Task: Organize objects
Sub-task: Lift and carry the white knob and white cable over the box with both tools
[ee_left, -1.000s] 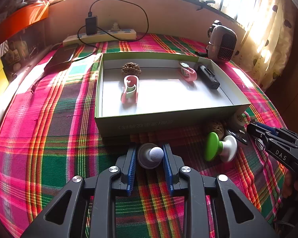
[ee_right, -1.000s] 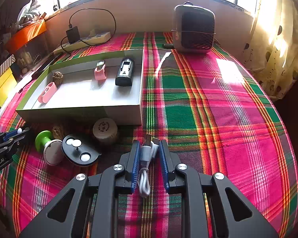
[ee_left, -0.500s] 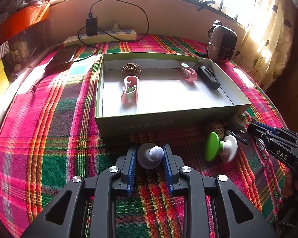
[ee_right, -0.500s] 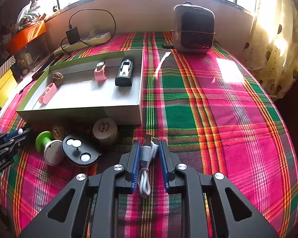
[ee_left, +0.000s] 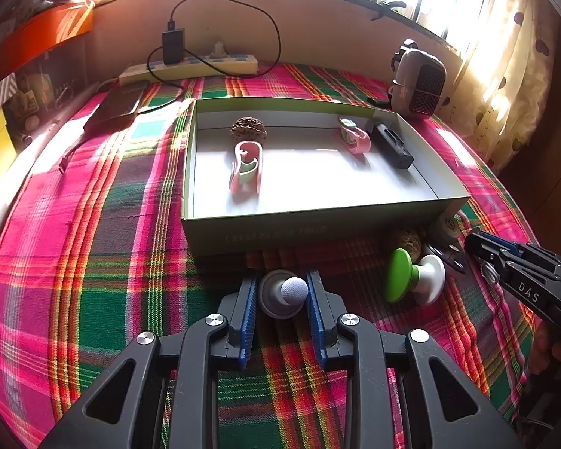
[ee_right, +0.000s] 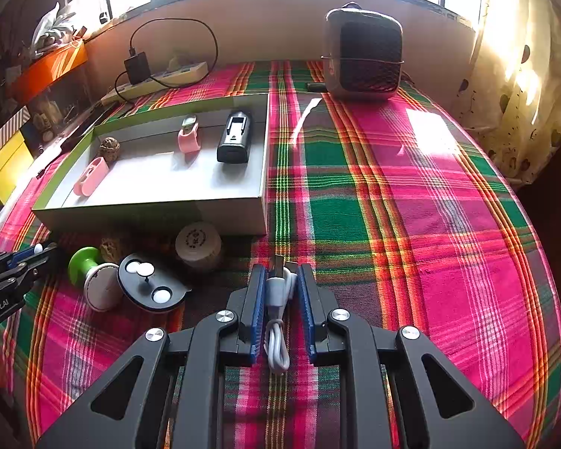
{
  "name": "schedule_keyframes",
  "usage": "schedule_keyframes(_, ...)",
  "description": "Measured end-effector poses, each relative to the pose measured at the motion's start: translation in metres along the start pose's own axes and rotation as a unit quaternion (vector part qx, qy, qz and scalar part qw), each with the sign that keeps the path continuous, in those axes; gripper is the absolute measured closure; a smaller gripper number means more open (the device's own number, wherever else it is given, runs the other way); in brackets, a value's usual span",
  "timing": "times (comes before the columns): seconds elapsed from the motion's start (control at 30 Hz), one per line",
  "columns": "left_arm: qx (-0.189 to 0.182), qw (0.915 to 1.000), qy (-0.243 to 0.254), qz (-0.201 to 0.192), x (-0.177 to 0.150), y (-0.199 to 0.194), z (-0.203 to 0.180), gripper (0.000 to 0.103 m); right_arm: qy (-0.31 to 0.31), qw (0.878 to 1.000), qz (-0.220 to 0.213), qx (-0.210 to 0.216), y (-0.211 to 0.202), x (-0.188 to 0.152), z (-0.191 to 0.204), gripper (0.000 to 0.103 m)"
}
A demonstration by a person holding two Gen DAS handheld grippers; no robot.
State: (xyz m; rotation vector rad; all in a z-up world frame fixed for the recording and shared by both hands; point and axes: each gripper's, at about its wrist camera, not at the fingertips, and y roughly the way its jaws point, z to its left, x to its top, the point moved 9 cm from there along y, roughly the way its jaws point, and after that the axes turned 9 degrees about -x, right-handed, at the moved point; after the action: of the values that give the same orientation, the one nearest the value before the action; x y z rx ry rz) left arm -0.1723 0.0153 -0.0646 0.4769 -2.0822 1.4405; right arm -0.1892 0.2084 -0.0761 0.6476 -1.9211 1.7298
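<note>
Both loads gripped: your left claw (ee_left: pixel 281 292) holds the grey knob (ee_left: pixel 284 292), your right claw (ee_right: pixel 279 292) the white cable (ee_right: pixel 277 307), near the box (ee_left: pixel 318 224). Next, lift both over its wall.

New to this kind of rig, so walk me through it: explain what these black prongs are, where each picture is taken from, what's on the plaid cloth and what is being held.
The black prongs are handheld two-finger grippers, one in each of a person's hands. Each carries a wide-angle camera looking forward along its fingers, so each picture is one gripper's own view.

In the left view, the left gripper is closed on a grey round knob. In the right view, the right gripper grips a coiled white USB cable.

On the plaid cloth sits an open shallow box holding two pink clips, a walnut and a black device. In front of it lie a green-and-white stamp-like piece, a black disc with white dots, another walnut and a beige round tub. A small heater stands at the back.
</note>
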Motion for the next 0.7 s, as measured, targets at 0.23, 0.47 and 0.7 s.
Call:
schedule_keyframes(0.23,0.002,1.0,-0.003,-0.003,0.0,-0.005,0.002,0.08,0.001,1.0,-0.005,0.003,-0.004,0.0,0.0,0.085)
schedule_keyframes(0.47,0.001,1.0,-0.002,-0.01,0.003,-0.013,0.0,0.08,0.002,1.0,-0.014,0.009,-0.011,0.004,0.0,0.085)
schedule_keyframes(0.7,-0.004,0.9998,0.003,-0.017,0.011,-0.022,-0.006,0.08,0.005,0.999,-0.026,0.02,-0.024,0.013,0.001,0.085)
